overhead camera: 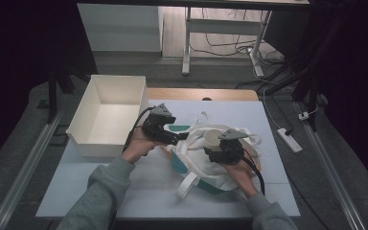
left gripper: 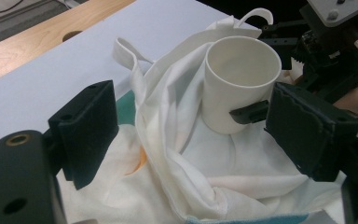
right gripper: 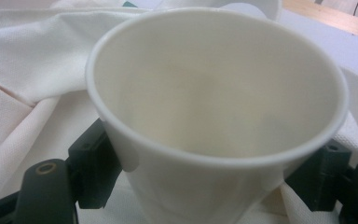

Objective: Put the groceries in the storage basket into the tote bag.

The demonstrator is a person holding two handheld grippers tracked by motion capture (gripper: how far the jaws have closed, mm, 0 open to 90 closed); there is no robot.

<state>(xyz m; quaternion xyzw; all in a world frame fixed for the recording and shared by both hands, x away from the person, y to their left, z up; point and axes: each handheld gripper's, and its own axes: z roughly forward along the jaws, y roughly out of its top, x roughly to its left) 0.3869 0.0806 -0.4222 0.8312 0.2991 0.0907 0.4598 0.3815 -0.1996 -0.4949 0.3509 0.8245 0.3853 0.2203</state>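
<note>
White cup (right gripper: 214, 116) fills centre of right gripper view, clamped between right gripper (right gripper: 209, 186) jaws, base cut off at bottom edge. High view: cup sits mid-frame on crumpled white cloth bag (overhead camera: 196, 165). Left gripper (left gripper: 191, 135) released, jaws wide over bag folds. Empty white box (overhead camera: 108, 115) upper left. Bag print hard to make out.
</note>
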